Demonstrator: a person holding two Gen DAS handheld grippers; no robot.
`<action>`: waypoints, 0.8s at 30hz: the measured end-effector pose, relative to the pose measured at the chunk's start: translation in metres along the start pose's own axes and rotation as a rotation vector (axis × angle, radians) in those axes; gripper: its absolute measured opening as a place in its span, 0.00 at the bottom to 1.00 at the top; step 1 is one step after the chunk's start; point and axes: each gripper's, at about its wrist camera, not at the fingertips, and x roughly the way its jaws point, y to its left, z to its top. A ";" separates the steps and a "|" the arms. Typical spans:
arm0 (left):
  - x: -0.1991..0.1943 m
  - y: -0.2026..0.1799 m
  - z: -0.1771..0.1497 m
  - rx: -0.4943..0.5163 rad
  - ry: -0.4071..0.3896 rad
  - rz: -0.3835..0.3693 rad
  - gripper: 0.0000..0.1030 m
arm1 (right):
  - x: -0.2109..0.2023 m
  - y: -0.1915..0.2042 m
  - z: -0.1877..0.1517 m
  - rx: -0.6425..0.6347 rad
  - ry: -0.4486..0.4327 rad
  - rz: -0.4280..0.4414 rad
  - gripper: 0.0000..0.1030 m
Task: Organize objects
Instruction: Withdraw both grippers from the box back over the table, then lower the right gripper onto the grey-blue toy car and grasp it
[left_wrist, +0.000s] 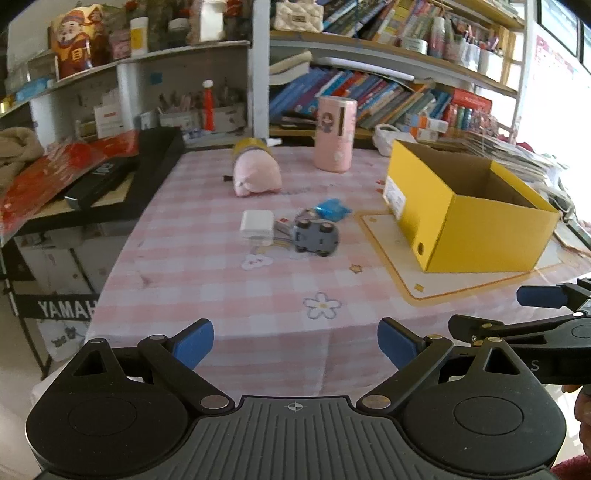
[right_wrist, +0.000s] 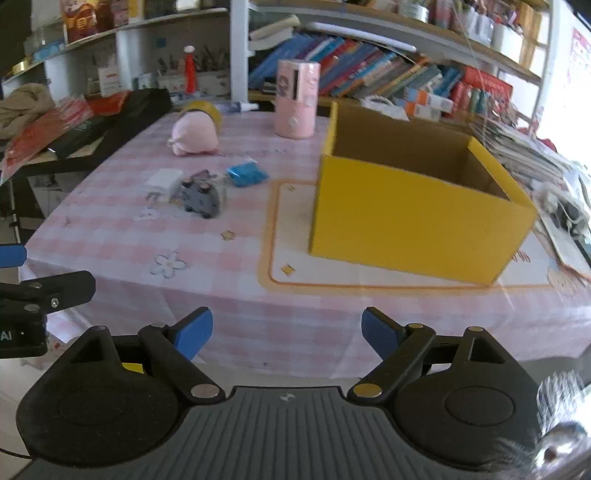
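Note:
An open yellow cardboard box (left_wrist: 476, 225) (right_wrist: 417, 214) stands on the right of the pink checked table; it looks empty. Left of it lie a grey toy car on its roof (left_wrist: 316, 238) (right_wrist: 201, 195), a white charger (left_wrist: 257, 226) (right_wrist: 165, 181) and a blue packet (left_wrist: 332, 208) (right_wrist: 246, 172). Further back are a pink plush pig (left_wrist: 255, 175) (right_wrist: 195, 134) and a pink cylinder (left_wrist: 335, 133) (right_wrist: 297, 99). My left gripper (left_wrist: 295, 345) is open and empty at the table's near edge. My right gripper (right_wrist: 287, 334) is open and empty beside it, also seen in the left wrist view (left_wrist: 517, 314).
A roll of yellow tape (left_wrist: 251, 146) (right_wrist: 205, 107) lies behind the pig. Bookshelves (left_wrist: 388, 92) line the back. A black keyboard with red papers (left_wrist: 85, 177) stands left of the table. Stacked papers and cables (right_wrist: 554, 177) lie right of the box.

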 end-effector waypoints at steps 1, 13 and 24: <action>-0.001 0.003 0.000 -0.002 -0.004 0.004 0.94 | 0.000 0.003 0.001 -0.007 -0.004 0.003 0.85; -0.002 0.023 0.002 -0.042 -0.018 0.024 0.94 | 0.000 0.027 0.009 -0.068 -0.018 0.013 0.85; 0.012 0.039 0.010 -0.080 -0.011 0.073 0.94 | 0.025 0.038 0.025 -0.099 -0.008 0.067 0.81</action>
